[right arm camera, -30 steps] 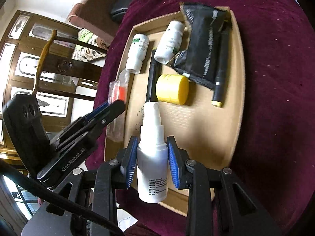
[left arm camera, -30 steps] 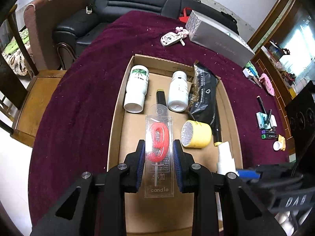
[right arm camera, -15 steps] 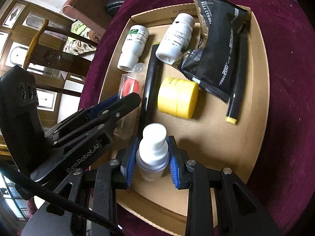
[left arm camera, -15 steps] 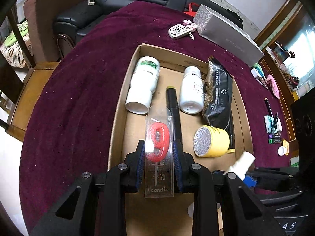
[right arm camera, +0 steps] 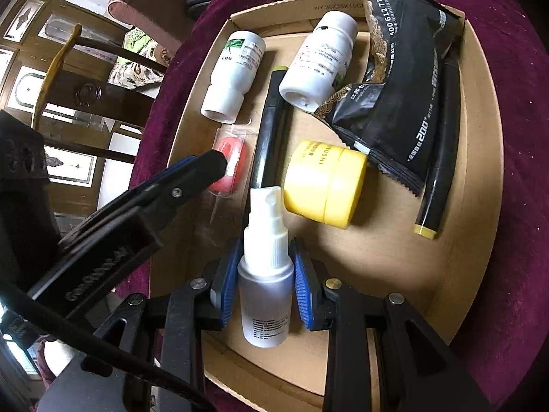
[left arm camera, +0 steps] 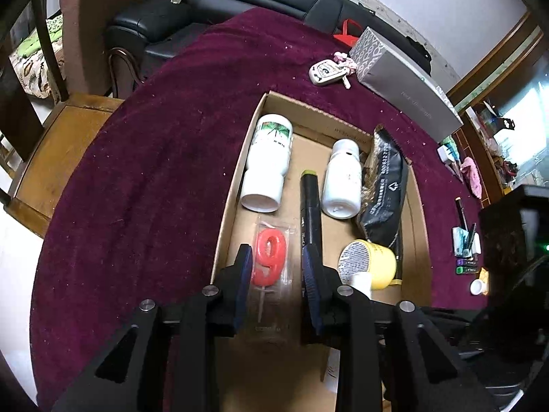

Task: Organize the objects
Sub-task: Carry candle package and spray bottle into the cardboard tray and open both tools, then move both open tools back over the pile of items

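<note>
A cardboard tray (left arm camera: 236,171) lies on the maroon tablecloth. The red number-9 candle in its clear pack (left arm camera: 271,257) lies flat on the tray floor between the open fingers of my left gripper (left arm camera: 278,267); gaps show on both sides. It also shows in the right wrist view (right arm camera: 230,161). My right gripper (right arm camera: 266,274) stands around a white spray bottle (right arm camera: 266,274) that rests low in the tray; small gaps show at both pads, so the jaws look opened.
The tray (right arm camera: 480,158) also holds two white bottles (left arm camera: 269,161) (left arm camera: 343,183), a black marker (left arm camera: 310,213), a yellow jar (left arm camera: 369,264), a black packet (left arm camera: 386,189) and a second marker (right arm camera: 442,144). Beyond it lie a key fob (left arm camera: 326,72) and a grey box (left arm camera: 405,86).
Both grippers have lowered into the tray. The left jaws opened and let the candle pack lie on the floor. The right jaws widened around the spray bottle, which tilted down.
</note>
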